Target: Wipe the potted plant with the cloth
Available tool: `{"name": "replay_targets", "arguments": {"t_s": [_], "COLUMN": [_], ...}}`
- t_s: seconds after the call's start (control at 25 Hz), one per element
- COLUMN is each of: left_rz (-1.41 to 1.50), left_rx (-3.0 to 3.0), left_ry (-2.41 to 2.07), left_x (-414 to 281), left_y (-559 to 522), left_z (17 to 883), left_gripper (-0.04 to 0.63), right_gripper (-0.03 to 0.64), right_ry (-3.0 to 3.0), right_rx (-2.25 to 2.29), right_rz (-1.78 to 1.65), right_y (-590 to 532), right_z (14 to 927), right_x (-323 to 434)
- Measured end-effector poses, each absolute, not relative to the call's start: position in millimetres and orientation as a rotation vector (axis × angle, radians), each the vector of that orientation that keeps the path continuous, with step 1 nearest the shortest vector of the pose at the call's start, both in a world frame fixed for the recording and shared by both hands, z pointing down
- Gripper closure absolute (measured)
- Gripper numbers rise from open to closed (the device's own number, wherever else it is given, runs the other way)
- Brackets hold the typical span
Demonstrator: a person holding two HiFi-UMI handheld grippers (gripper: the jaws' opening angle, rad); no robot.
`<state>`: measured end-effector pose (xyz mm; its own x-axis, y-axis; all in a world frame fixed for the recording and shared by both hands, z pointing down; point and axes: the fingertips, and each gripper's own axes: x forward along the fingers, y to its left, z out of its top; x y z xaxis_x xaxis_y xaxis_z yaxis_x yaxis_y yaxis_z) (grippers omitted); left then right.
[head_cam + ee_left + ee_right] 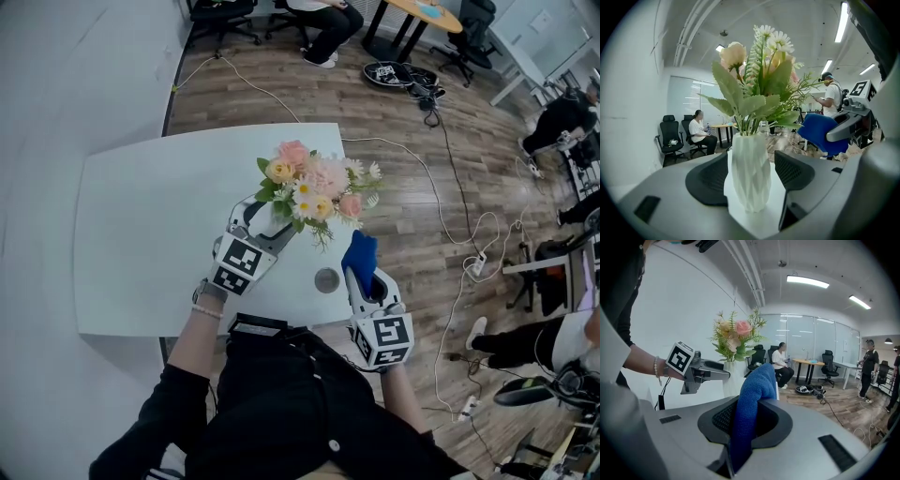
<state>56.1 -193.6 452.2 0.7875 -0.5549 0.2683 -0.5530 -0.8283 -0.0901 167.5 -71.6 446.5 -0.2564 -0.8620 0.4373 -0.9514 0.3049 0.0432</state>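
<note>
The potted plant, pink, yellow and white flowers (314, 187) in a white faceted vase (750, 173), stands on the white table (141, 234). My left gripper (265, 223) reaches around the vase. Its jaws stand open, one dark pad (710, 178) on each side of the vase, with a thin gap to it. My right gripper (364, 279) hovers to the right of the plant, near the table's front edge, shut on a blue cloth (360, 251). The cloth (752, 394) hangs folded between its jaws and sticks up past them. The flowers (733, 336) show beyond it.
A round grommet (326, 279) sits in the table next to the right gripper. A black device (258, 326) lies at the near edge. Cables (450, 234) run over the wooden floor to the right. A person sits on a chair (701, 131) in the background.
</note>
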Motion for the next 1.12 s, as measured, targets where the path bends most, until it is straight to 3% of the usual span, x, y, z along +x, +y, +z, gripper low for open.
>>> {"name": "replay_targets", "arguments": {"t_s": [0.36,0.44,1.12], "left_rz": [-0.462,-0.466,-0.460], "left_rx": [-2.950,-2.936,-2.934], "left_ry": [0.923,0.935,0.971], "left_x": [58.9,56.2,54.3], "left_y": [-195.0,-196.4,-196.9], "left_z": [453.1,453.3,453.6], "left_gripper": [0.291,0.326,0.333], "right_gripper": [0.531,0.531,0.531], "right_ry": [-2.222,-2.228,-2.307], "right_rx": [1.588,1.577,1.354], "right_rz": [0.330,0.328,0.154], "right_y": [-76.6,-78.5,-119.1], "right_z": [454.2,455.4,461.3], "right_x": [171.2,170.1,165.0]}}
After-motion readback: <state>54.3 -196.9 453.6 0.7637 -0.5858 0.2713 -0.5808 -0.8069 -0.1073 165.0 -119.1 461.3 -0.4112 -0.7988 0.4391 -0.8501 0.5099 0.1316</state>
